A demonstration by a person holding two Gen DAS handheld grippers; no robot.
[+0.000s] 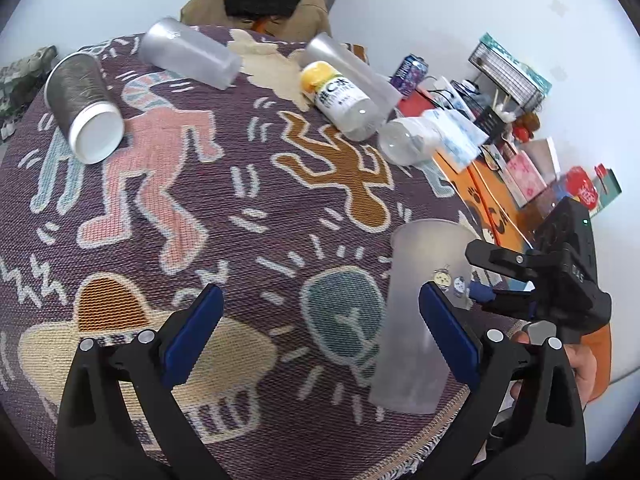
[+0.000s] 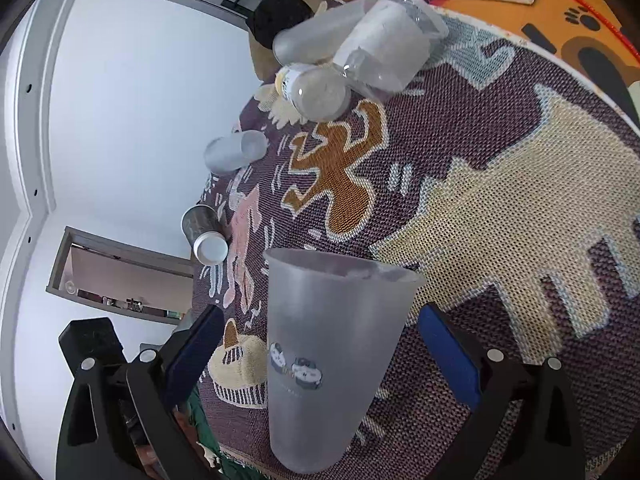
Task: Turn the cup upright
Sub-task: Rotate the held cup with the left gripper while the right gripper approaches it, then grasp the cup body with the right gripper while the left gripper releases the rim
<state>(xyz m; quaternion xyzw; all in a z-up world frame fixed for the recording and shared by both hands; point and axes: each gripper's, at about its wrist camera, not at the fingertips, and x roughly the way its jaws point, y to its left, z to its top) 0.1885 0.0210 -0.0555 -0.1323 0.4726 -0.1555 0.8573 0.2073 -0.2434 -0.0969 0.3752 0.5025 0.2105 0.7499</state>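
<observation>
Cup (image 2: 332,364) is seen upright on surface (image 2: 500,208) near its edge, long axis vertical, between fingers of open right claw (image 2: 320,356), ungripped; left claw (image 1: 320,336) open, cup just right of it.

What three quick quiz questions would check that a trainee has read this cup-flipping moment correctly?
1. True or false: the frosted cup stands upright with its open mouth up.
2. Does the right gripper grip the frosted cup? A) yes, clamped B) no, its blue pads stand clear on both sides C) only one pad presses
3. How does the grey cup with the white rim sit on the woven mat?

Key:
1. True.
2. B; gaps show on both sides in the right wrist view.
3. It lies on its side, as do the frosted tumbler and the yellow-capped bottle. The left gripper is open and holds nothing.
</observation>
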